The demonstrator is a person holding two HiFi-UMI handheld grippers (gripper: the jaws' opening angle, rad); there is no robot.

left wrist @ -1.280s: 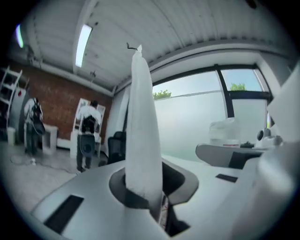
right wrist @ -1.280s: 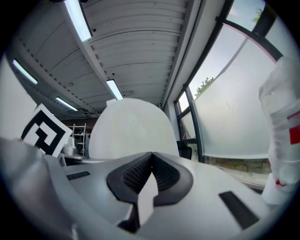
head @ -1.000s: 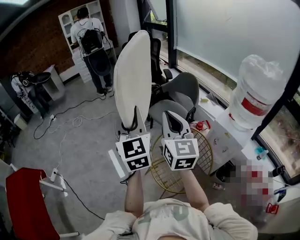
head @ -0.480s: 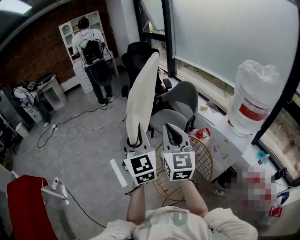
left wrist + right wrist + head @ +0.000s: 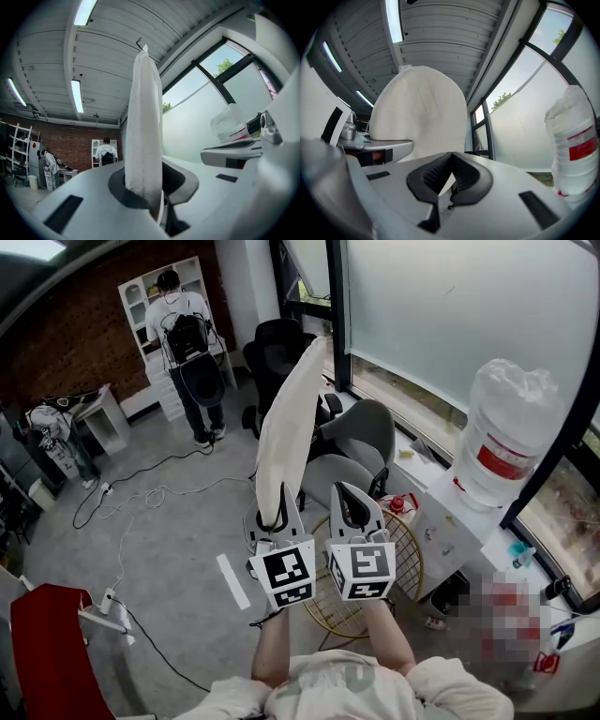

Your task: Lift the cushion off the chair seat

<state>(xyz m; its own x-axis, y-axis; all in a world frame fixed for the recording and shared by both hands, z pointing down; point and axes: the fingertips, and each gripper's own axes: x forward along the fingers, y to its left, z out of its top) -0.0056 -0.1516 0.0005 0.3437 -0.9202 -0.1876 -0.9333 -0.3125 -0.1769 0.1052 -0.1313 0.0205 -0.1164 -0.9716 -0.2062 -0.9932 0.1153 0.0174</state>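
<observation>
Cushion (image 5: 286, 418) upright in left hand-held gripper (image 5: 278, 514)

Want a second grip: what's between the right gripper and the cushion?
Nothing; the head view shows open air between right gripper and cushion, which the left gripper holds.

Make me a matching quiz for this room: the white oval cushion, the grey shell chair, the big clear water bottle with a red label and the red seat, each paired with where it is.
Things:
1. white oval cushion
2. grey shell chair
3. big clear water bottle with a red label
4. red seat

Places:
A. by the window, far right
B. clamped upright in the left claw
C. low at the left edge, on the floor
D. just beyond the cushion

Pairs: 1-B, 2-D, 3-A, 4-C
</observation>
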